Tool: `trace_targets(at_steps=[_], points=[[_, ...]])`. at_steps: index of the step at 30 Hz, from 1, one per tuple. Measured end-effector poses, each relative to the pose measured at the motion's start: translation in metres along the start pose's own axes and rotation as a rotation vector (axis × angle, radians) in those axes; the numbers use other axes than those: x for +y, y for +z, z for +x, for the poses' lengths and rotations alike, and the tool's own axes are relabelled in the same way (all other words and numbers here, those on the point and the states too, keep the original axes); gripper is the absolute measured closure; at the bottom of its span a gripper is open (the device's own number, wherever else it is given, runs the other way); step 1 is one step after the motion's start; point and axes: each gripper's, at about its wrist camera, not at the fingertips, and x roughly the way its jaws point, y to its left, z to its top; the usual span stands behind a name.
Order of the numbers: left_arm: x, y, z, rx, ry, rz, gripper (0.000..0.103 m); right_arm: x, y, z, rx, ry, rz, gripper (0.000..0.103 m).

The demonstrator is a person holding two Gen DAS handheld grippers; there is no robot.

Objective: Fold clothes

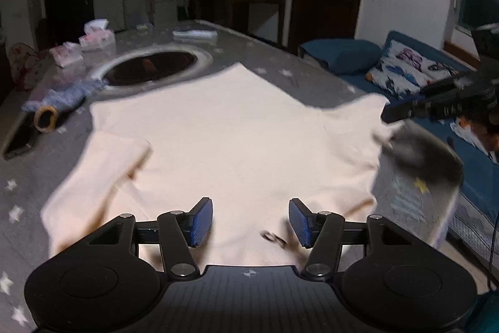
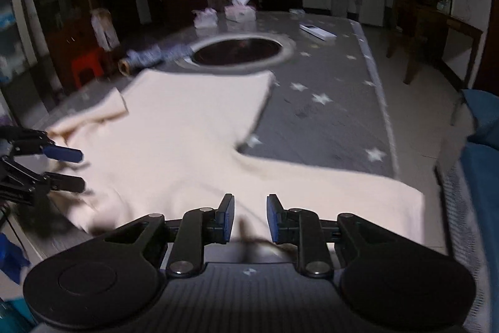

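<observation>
A cream top [image 1: 224, 133] lies spread over the near end of the table [image 2: 327, 114], one sleeve reaching the right edge. Bare starred cloth stretches beyond. Left claw [image 1: 251, 222] hovers spread over the near hem; right claw [image 2: 250, 217] likewise, jaws apart, gripping nothing.

Cream garment [image 1: 224, 130], plain, brownish trim at cuffs. Surface [image 2: 327, 114] grey with white stars, white edge stripe; dark oval inset [image 2: 237, 50], pale ring. Left claw [image 1: 251, 222] black, blue ribbed pads [image 1: 202, 222]; right claw [image 2: 250, 217] same. Blue-white patterned roll [image 2: 146, 58] at 10 o'clock. Pink-white tissue packs [image 2: 240, 11]. Teal sofa [image 1: 467, 152], butterfly-print cushion [image 1: 411, 67] at 2 o'clock.
</observation>
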Motion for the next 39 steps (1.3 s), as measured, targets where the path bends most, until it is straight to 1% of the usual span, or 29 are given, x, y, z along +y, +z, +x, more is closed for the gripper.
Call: trace_targets(at_steps=[4,8,10,12,15,17,19,21,22,24,25,28,30,33,34,37,39], points=[[0.021,0.015,0.001,-0.027,0.099,-0.03,0.046,0.018,0.008,0.013,-0.009,0.056,-0.024,0.079],[0.038,0.026,0.022,-0.014,0.234,-0.016,0.047,0.034,0.009,0.026,-0.003,0.102,-0.032,0.074],[0.044,0.028,0.034,-0.004,0.273,0.002,0.047,0.04,0.009,0.032,0.006,0.117,-0.034,0.073],[0.048,0.028,0.045,0.016,0.293,0.02,0.048,0.045,0.008,0.037,0.013,0.132,-0.038,0.073],[0.053,0.026,0.057,0.039,0.299,0.029,0.057,0.051,0.009,0.042,0.021,0.147,-0.042,0.073],[0.058,0.026,0.059,0.04,0.297,0.015,0.066,0.054,0.009,0.044,0.026,0.153,-0.045,0.072],[0.062,0.025,0.062,0.041,0.296,0.001,0.083,0.057,0.009,0.046,0.028,0.16,-0.048,0.072],[0.071,0.024,0.06,0.039,0.292,-0.029,0.092,0.06,0.009,0.047,0.03,0.164,-0.051,0.072],[0.076,0.024,0.056,0.031,0.288,-0.053,0.095,0.061,0.01,0.047,0.03,0.165,-0.053,0.072],[0.088,0.025,0.044,0.0,0.284,-0.116,0.096,0.063,0.01,0.047,0.029,0.165,-0.056,0.072],[0.095,0.024,0.034,-0.026,0.289,-0.154,0.098,0.064,0.011,0.047,0.028,0.165,-0.058,0.072],[0.116,0.022,0.002,-0.104,0.308,-0.268,0.098,0.067,0.012,0.046,0.025,0.164,-0.068,0.071],[0.131,0.016,-0.023,-0.152,0.342,-0.347,0.098,0.069,0.014,0.046,0.024,0.165,-0.073,0.071],[0.147,-0.001,-0.059,-0.217,0.416,-0.421,0.098,0.073,0.015,0.047,0.027,0.167,-0.084,0.071],[0.152,-0.008,-0.068,-0.227,0.441,-0.444,0.098,0.075,0.015,0.047,0.028,0.17,-0.092,0.071],[0.17,-0.034,-0.085,-0.209,0.509,-0.507,0.098,0.082,0.017,0.048,0.033,0.181,-0.116,0.071],[0.181,-0.052,-0.094,-0.192,0.552,-0.547,0.098,0.087,0.018,0.048,0.036,0.188,-0.132,0.068]])
